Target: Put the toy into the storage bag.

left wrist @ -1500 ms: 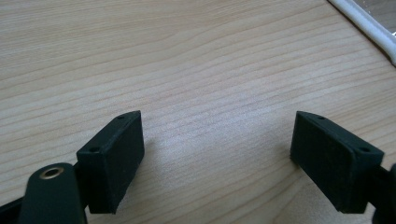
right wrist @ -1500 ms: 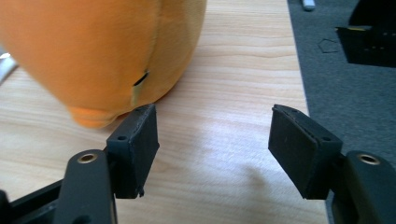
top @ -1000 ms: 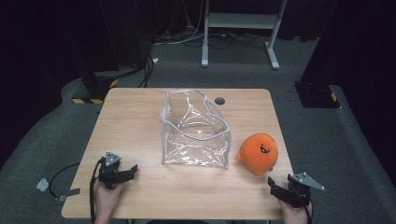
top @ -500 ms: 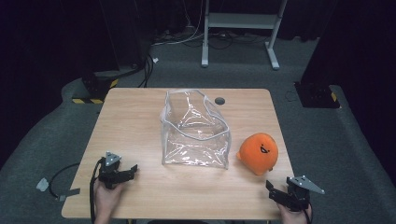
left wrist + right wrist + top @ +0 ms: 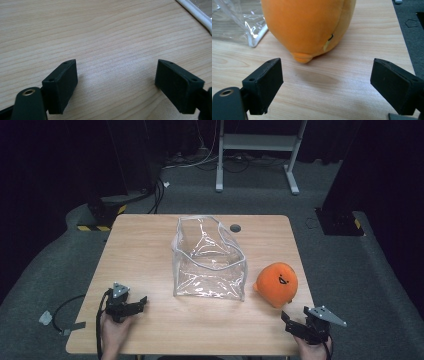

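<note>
- No brand, label or readable writing shows anywhere; the only marking is a black stitched face on the orange plush toy [image 5: 276,284], and in the right gripper view a small pale tag [image 5: 327,45] on its side is too small to read.
- The plush toy sits on the wooden table [image 5: 150,245] at the right, just right of the clear plastic bag [image 5: 210,260], which stands with its mouth open at the middle of the table.
- The right gripper [image 5: 300,322] rests at the near right corner, near the toy and just on its near side. Its jaws have just been opening and now stand released and wide, with bare table between them; the toy lies just beyond the pads [image 5: 265,82], apart from them.
- The left gripper [image 5: 131,306] lies at the near left, well apart from the toy and the bag. Its jaws are also released, with only wood grain between the pads [image 5: 62,82].
- Both hands are cut off by the near edge of the high view.
- The bag's white-edged corner [image 5: 258,37] shows at the left in the right gripper view; the rest is cut off.
- The room beyond the table is dark and hard to make out.
</note>
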A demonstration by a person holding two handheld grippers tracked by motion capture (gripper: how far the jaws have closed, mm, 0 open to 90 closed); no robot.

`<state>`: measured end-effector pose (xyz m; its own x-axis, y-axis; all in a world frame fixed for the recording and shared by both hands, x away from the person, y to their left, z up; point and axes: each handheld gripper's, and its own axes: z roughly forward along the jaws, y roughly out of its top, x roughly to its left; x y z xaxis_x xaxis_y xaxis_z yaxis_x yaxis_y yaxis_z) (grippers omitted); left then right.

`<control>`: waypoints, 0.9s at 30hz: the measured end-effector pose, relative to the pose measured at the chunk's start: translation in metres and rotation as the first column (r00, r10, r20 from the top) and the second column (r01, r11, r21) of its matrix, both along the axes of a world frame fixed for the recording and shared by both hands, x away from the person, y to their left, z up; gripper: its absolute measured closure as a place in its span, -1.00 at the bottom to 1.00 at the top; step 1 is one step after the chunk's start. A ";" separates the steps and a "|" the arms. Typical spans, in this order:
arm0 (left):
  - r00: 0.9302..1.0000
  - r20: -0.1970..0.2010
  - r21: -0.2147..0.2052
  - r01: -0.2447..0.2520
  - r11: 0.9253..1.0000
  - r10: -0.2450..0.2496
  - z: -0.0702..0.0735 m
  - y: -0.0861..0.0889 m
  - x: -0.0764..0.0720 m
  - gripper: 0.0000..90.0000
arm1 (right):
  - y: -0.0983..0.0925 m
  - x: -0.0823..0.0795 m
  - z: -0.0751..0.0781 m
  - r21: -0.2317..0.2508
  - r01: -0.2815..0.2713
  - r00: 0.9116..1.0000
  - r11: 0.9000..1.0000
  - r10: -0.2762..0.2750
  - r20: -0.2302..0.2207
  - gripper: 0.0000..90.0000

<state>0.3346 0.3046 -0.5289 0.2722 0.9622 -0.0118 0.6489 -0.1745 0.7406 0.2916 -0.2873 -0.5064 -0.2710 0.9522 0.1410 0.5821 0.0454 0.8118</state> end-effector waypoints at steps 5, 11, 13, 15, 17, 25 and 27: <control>1.000 0.000 0.000 0.000 1.000 0.000 0.000 0.000 0.000 -0.59 | -0.001 0.002 0.004 0.028 0.013 1.000 1.000 -0.013 0.001 -0.77; 1.000 0.000 0.000 0.000 1.000 0.000 0.000 0.000 0.000 -0.59 | 0.001 0.005 0.009 0.062 -0.006 0.999 0.998 0.009 -0.043 -0.75; 1.000 0.000 0.000 0.000 1.000 0.000 0.000 0.000 0.000 -0.59 | 0.002 0.006 0.009 0.056 -0.006 0.999 0.998 0.008 -0.036 -0.74; 1.000 0.001 0.000 -0.001 1.000 0.001 0.000 0.000 0.000 -0.59 | 0.002 0.009 0.010 0.050 0.002 0.999 0.999 0.000 -0.036 -0.74; 1.000 0.001 0.000 -0.001 1.000 0.001 0.000 0.000 0.000 -0.59 | 0.003 0.010 0.011 0.045 0.006 0.999 0.999 -0.005 -0.032 -0.73; 1.000 0.001 0.000 -0.001 1.000 0.001 0.000 0.000 0.000 -0.59 | 0.001 0.016 0.023 0.036 -0.006 1.000 0.999 0.006 0.019 -0.72; 1.000 0.001 0.000 -0.001 1.000 0.001 0.000 0.000 0.000 -0.59 | 0.001 0.017 0.025 0.037 -0.011 1.000 0.999 0.010 0.023 -0.73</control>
<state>0.3346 0.3046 -0.5289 0.2714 0.9624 -0.0120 0.6486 -0.1737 0.7410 0.3082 -0.2862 -0.4816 -0.2848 0.9434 0.1701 0.5629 0.0210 0.8262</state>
